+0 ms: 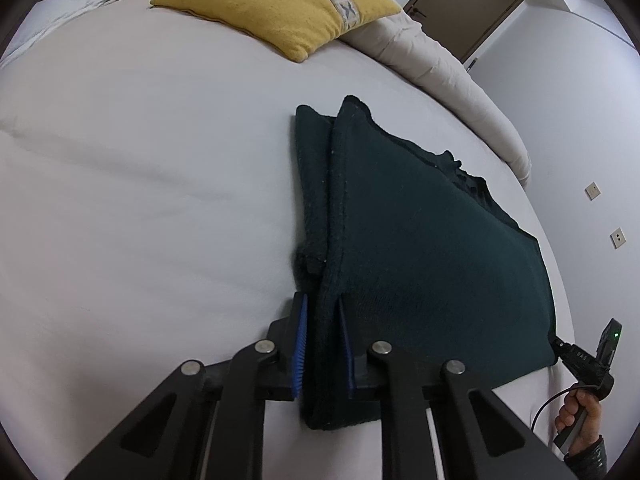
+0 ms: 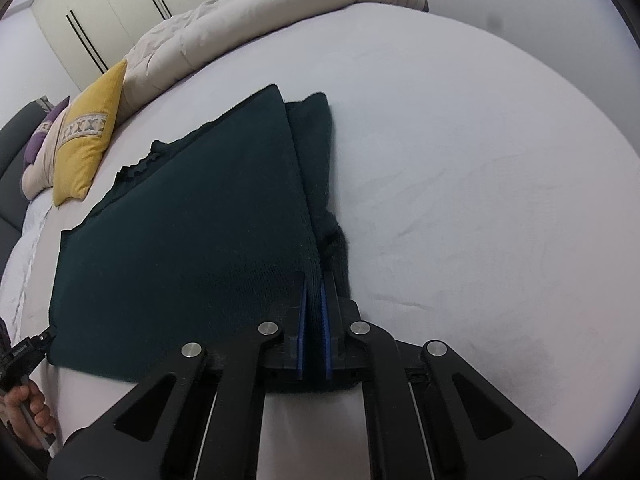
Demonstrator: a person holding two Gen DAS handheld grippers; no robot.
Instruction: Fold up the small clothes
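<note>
Garment: dark green knit garment (image 1: 432, 240), folded, flat on bed (image 1: 140, 180) w/ pale sheet; lies toward near edge of bed, well apart from pillows.
Layers: narrower under-layer sticks out along one side in both views; whether sleeve or folded body, can't tell.
Far edge of garment: ragged, wavy hem or collar; too dark to make out.
Left tool (image 1: 323, 344): clamped on near corner of garment, thick fold of knit pinched between blue pads (image 1: 301, 344); one pad mostly buried in fabric, only thin blue strip shows.
Right tool (image 2: 314, 336): pressed nearly together on opposite near corner, thinner strip of knit between blue pads; tips sunk into cloth, exact ends hidden.
Garment under tools: near hem cut off behind black linkage in both views.
Other tool as seen from left wrist: small black part + green light at right margin, touching garment's corner; grip itself not readable from there.
Right hand (image 1: 580, 420): fingers round handle, cable beside it, sleeve cut off by frame rim.
Left hand (image 2: 28, 412): at left margin in right wrist view, partly out of frame.
Yellow cushion (image 1: 276, 4): far side of bed, patterned band across it; leans on beige duvet (image 1: 432, 60) bunched along far edge.
Purple item (image 2: 40, 136): behind cushion by dark headboard; too small to tell.
Room: brown door (image 1: 464, 4), wardrobe doors (image 2: 100, 4), wall sockets; all warped by fisheye.
</note>
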